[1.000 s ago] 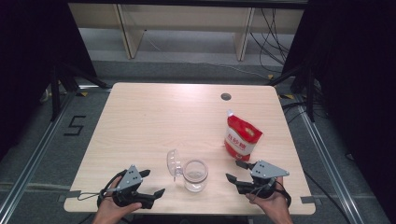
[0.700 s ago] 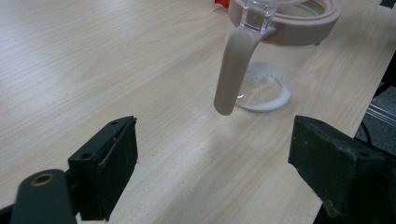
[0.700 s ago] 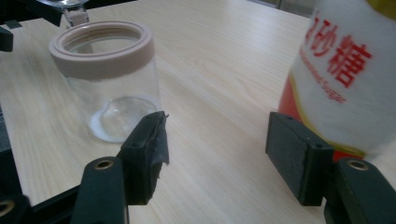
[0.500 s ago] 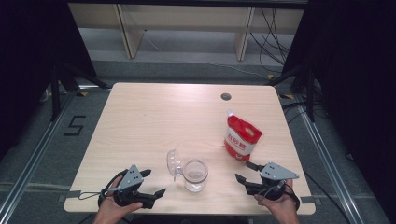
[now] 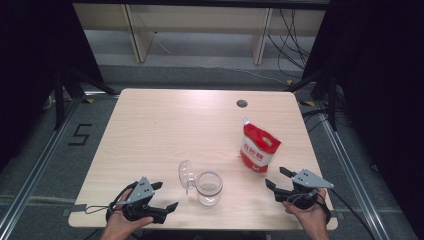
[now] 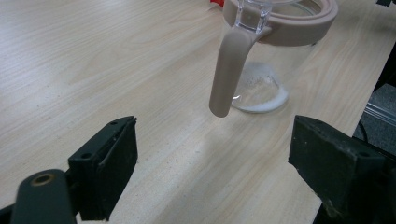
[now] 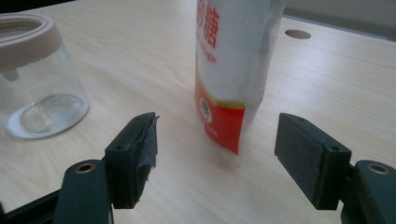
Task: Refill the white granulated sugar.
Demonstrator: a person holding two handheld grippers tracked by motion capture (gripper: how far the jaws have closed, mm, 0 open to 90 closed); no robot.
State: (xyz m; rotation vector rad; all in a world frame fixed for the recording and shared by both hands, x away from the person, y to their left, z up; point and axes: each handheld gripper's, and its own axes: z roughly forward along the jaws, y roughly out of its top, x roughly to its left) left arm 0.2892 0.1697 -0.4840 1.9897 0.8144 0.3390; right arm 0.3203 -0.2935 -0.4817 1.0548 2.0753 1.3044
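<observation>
Jaws of your right gripper (image 5: 279, 177) have just been opening, empty, near the table's (image 5: 165, 125) front right corner. The pouch (image 5: 259, 146) stands just beyond. Your left gripper (image 5: 164, 196) gapes wide, holding nothing.

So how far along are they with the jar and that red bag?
The glass jar already stands with its lid flipped open and a little white powder at the bottom. The right gripper, fingers just spreading with nothing between them, faces the upright red sugar bag without touching it. The left gripper waits open. Grasping and pouring remain.
</observation>
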